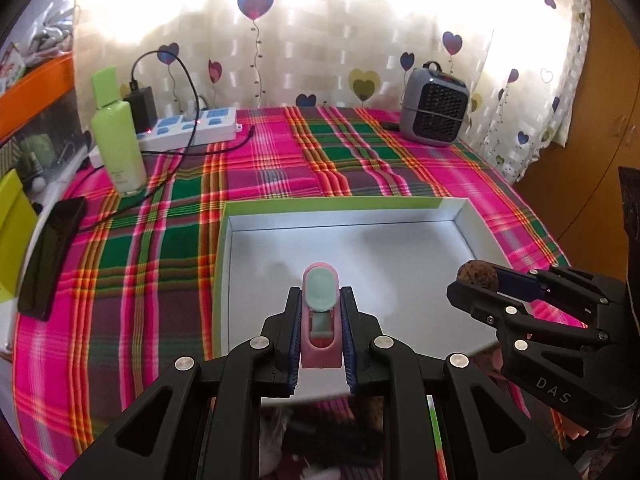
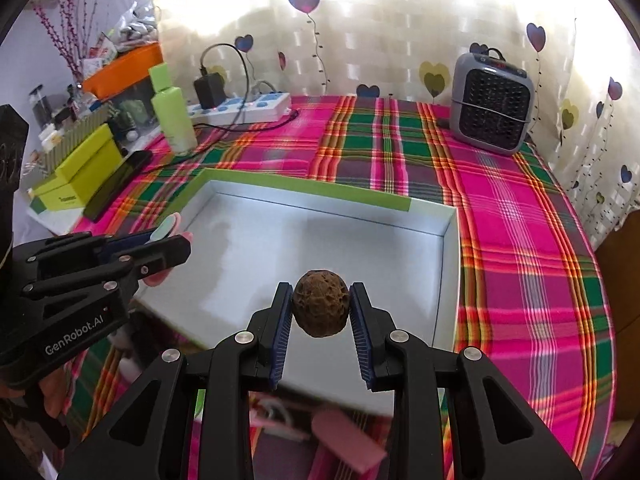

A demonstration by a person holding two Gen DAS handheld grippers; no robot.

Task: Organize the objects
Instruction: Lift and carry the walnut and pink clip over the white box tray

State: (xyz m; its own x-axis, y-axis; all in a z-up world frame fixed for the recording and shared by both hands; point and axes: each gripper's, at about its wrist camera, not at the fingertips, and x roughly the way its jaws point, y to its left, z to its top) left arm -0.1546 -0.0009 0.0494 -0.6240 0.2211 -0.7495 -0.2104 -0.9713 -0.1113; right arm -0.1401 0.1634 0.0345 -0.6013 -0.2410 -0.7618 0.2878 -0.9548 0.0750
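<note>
My left gripper [image 1: 320, 300] is shut on a pink holder with a pale green oval pad [image 1: 321, 312] and holds it above the near part of an open white box with a green rim [image 1: 344, 202]. My right gripper [image 2: 320, 296] is shut on a brown, pitted, walnut-like ball [image 2: 320, 304] above the same box [image 2: 448, 264]. In the left wrist view the right gripper [image 1: 474, 280] is at the right with the ball [image 1: 478, 276]. In the right wrist view the left gripper [image 2: 176, 240] is at the left with the pink holder [image 2: 168, 227].
On the plaid cloth [image 1: 280, 160] stand a green bottle [image 1: 118, 140], a power strip with charger [image 1: 188, 126], a black phone [image 1: 48, 256] and a grey heater [image 1: 434, 110]. Green boxes [image 2: 80, 172] sit at the left. Pink items [image 2: 344, 440] lie below the grippers.
</note>
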